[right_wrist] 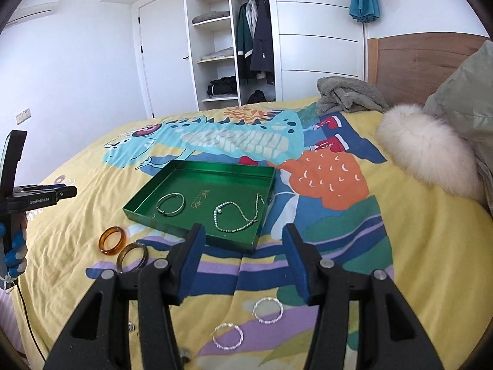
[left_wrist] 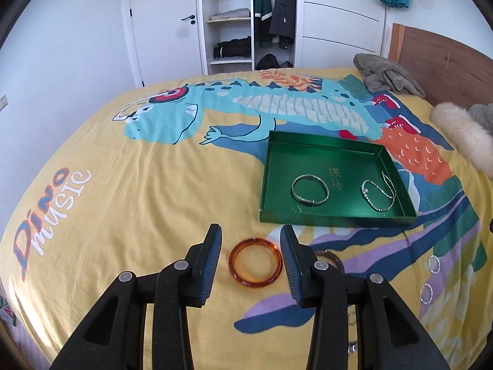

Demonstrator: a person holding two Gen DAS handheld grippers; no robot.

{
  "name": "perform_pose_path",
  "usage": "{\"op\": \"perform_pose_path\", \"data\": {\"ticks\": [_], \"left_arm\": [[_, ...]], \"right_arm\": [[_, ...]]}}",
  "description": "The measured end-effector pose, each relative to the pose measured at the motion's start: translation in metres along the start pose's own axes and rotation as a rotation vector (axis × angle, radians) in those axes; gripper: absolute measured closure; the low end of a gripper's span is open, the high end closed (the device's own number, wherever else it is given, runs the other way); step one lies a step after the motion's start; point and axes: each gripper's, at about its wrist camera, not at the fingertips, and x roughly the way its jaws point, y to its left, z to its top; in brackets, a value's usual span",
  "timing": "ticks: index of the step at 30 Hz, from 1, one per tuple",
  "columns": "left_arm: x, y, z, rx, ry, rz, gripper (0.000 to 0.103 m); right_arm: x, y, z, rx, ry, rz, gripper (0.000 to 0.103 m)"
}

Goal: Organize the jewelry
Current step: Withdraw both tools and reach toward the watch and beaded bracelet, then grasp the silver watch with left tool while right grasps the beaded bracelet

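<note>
A green tray (left_wrist: 336,216) (right_wrist: 144,199) lies on the bed and holds a silver bangle (left_wrist: 309,190) (right_wrist: 170,204) and a bead bracelet (left_wrist: 379,195) (right_wrist: 237,215). An amber bangle (left_wrist: 255,262) (right_wrist: 112,240) lies on the cover in front of the tray, between the fingers of my open left gripper (left_wrist: 251,246). A darker brown bangle (right_wrist: 133,257) lies next to it. Two silver twisted rings (right_wrist: 267,309) (right_wrist: 228,335) lie below my open, empty right gripper (right_wrist: 245,246); they also show in the left wrist view (left_wrist: 434,264) (left_wrist: 426,293).
The bed has a yellow dinosaur cover (left_wrist: 154,169). A grey blanket (right_wrist: 348,95), a white fur cushion (right_wrist: 428,154) and a pillow (right_wrist: 465,92) lie near the wooden headboard (left_wrist: 446,64). An open wardrobe (right_wrist: 234,40) stands behind the bed.
</note>
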Motion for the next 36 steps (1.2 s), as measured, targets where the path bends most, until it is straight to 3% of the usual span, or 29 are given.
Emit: {"op": "perform_pose_path", "data": {"ticks": [8,15,23,28,36], "left_arm": [[-0.031,0.006,-0.058,-0.006,0.028,-0.041,0.060],[-0.032,-0.005,-0.102,0.005,0.068,-0.106,0.060],[-0.005,-0.037,-0.146,0.053,0.152,-0.235,0.060],[0.011,-0.059,-0.154,0.122,0.181,-0.305,0.060],[0.045,-0.079,-0.153,0.201,0.223,-0.350,0.060]], "right_arm": [[-0.048,0.006,-0.041,0.019,0.016,0.018,0.053],[-0.065,0.006,-0.074,0.049,0.042,0.057,0.053],[-0.041,0.019,-0.114,0.055,0.139,0.136,0.054],[-0.015,0.030,-0.131,0.066,0.202,0.191,0.058],[0.020,0.039,-0.143,0.080,0.264,0.228,0.059]]}}
